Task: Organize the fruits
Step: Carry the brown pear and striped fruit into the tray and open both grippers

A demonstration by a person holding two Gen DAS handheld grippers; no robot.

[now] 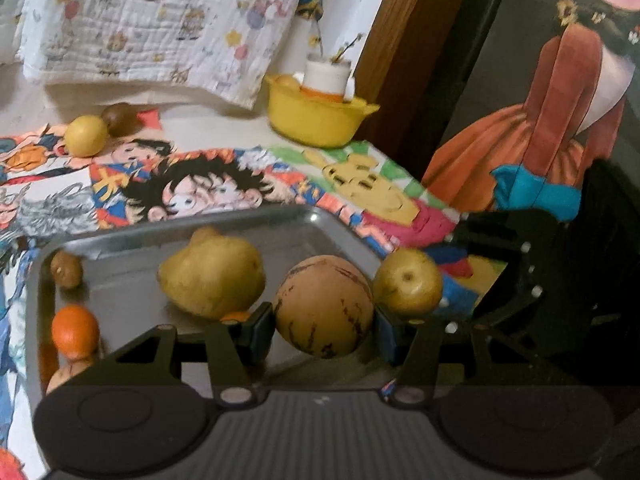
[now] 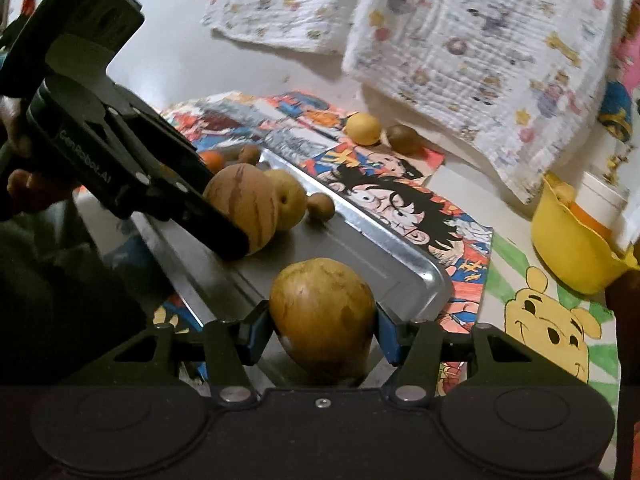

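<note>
The left gripper [image 1: 324, 330] has its jaws clamped on a round tan melon [image 1: 324, 306] whose skin carries thin dark purple streaks running top to bottom; it is held just above the near part of a shallow metal tray [image 1: 120, 246]. The right gripper [image 2: 324, 330] has its jaws clamped on a yellow-green pear [image 2: 322, 312] with brownish mottling, held over the tray's near corner. In the left wrist view this pear [image 1: 408, 282] shows just right of the melon, its small dark calyx end facing the camera. Behind the melon on the tray lies a large lumpy yellow fruit [image 1: 212, 276] with a knob on top, dull-skinned and faintly speckled. Along the tray's left side sit a small brown kiwi-like fruit [image 1: 66, 269] and, nearer, an orange [image 1: 75, 331], bright and smooth. The tray rests on colourful cartoon-print sheets [image 1: 200, 184] spread over the desk. Well beyond the tray, a round yellow lemon-like fruit [image 1: 86, 136] touches a dark brown fruit [image 1: 119, 119]. Farther right stands a yellow bowl [image 1: 316, 120] holding a white cup [image 1: 326, 76]. A white patterned cloth [image 1: 160, 20] hangs behind.
</note>
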